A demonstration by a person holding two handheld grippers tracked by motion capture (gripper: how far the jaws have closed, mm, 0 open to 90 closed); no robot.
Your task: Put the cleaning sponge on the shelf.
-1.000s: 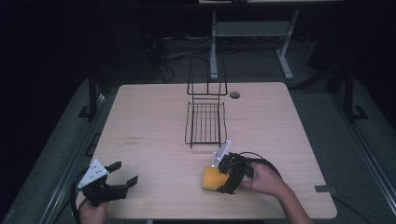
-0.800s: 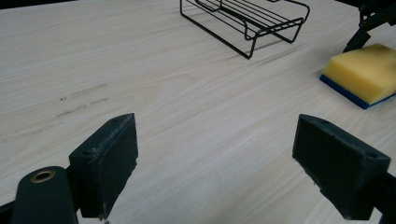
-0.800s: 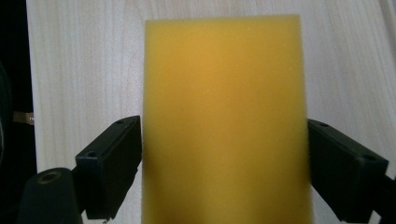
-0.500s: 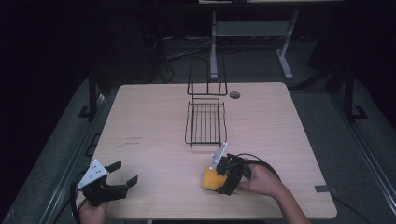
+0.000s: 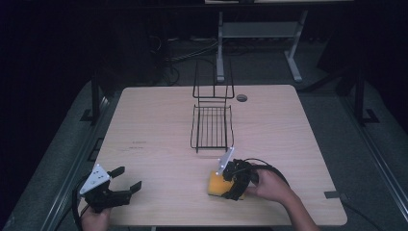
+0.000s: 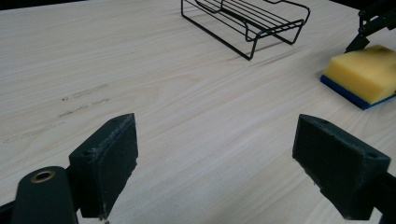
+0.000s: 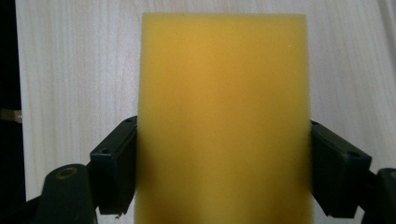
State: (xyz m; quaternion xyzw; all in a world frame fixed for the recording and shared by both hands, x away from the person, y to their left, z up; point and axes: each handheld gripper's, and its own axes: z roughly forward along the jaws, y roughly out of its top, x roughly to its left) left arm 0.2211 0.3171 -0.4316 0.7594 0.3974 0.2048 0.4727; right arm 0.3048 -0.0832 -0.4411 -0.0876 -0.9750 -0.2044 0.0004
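While the right gripper sits over the yellow sponge, its jaws flank the sponge's two long sides, touching them.

Right gripper view: sponge between both pads, yellow face up, on the wooden table; grip looks closed on it. Left gripper view: sponge shows a blue scouring layer underneath. It lies near the table's front edge, just in front of the black wire rack. Left gripper at the front left corner, jaws spread wide, holding nothing, well apart from the sponge.
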